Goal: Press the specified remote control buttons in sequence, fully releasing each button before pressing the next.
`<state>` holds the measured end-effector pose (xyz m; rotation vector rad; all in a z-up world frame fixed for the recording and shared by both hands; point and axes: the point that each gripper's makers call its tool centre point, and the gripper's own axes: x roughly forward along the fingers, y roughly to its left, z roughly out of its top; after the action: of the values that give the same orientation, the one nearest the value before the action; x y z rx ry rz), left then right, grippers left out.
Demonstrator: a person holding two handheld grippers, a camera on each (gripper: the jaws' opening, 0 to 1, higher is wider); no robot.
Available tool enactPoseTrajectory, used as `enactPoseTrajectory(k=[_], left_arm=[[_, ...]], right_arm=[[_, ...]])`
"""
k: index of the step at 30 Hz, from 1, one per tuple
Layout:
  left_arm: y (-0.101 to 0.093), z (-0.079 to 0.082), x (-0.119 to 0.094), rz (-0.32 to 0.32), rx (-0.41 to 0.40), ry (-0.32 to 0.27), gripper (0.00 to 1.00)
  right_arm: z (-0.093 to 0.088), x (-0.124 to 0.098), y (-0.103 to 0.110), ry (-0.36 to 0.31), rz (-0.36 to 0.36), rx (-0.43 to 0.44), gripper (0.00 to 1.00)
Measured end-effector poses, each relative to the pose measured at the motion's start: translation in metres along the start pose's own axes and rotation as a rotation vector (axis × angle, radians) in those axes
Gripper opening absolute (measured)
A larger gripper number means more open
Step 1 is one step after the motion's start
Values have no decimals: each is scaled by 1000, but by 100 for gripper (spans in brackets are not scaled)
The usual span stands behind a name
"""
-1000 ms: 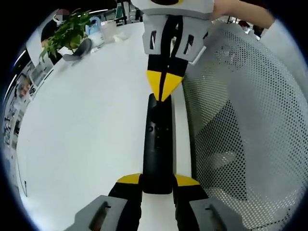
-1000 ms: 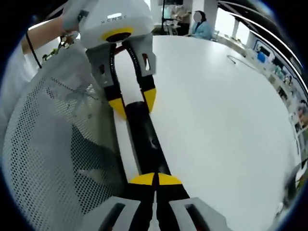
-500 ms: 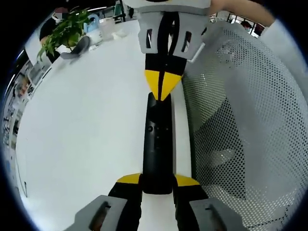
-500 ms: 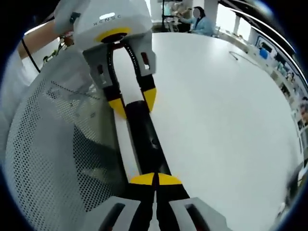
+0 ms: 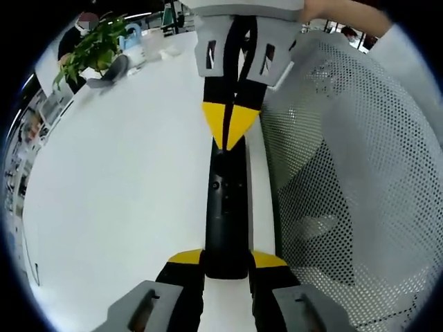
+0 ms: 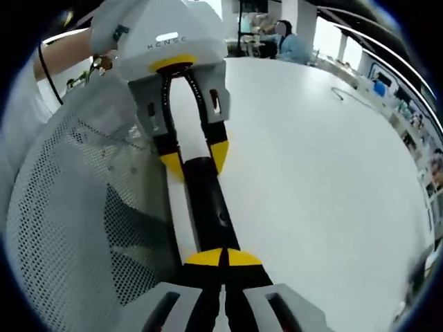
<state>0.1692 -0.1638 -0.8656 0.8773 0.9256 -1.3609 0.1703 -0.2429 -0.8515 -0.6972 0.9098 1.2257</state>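
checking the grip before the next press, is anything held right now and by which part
The left gripper is shut on the black remote control, clamping one end. The right gripper is shut with its tips over the other end, holding nothing.

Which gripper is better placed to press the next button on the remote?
Right. The right gripper has its jaws closed to a point at the far end of the remote, near its buttons. The left gripper has its jaws around the near end, steadying it, so it is likely occupied.

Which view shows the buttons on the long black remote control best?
The left gripper view: the long black remote control shows its round buttons. In the right gripper view its face is foreshortened, with one small mark.
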Motion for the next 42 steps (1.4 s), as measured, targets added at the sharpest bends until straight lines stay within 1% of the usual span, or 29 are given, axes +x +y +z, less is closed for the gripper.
enactPoseTrajectory(k=[3,4,5,6,7,11,16,20,22,25,29,32,34,38,40,42], left_arm=[[0,0,0,5,8,6,24],[0,0,0,6,4,4,24],[0,0,0,6,4,0,24],[1,0,0,6,4,-6,24],[1,0,0,6,0,-10,24],[1,1,0,3,4,-10,24],[1,1,1,3,4,-3,24],[2,1,1,2,0,-8,24],[2,1,1,2,0,-8,24],[2,1,1,3,1,-7,24],[2,1,1,6,-4,-14,24],[2,1,1,8,-8,-20,24],[2,1,1,9,-10,-21,24],[2,2,1,13,-3,-11,24],[2,2,1,11,-3,-7,24],[2,2,1,10,-3,-6,24]], right_arm=[[2,0,1,-13,2,-1,0],[1,2,2,-8,3,-5,0],[-2,3,1,13,-4,-24,0],[2,4,1,-6,-6,-47,0],[0,4,1,5,-9,-34,0],[-1,3,1,10,-15,-72,0],[-1,4,0,36,-7,-114,0],[-1,5,0,43,-8,-121,0],[-1,4,0,39,-8,-133,0],[-2,3,0,9,-1,-125,0],[-2,3,1,-6,-7,-133,0],[-1,3,3,-12,3,-137,1],[-1,3,4,-19,7,-125,1],[-1,2,4,-23,6,-119,2],[-1,3,0,-13,-22,-135,8],[0,3,1,-14,-10,-135,7]])
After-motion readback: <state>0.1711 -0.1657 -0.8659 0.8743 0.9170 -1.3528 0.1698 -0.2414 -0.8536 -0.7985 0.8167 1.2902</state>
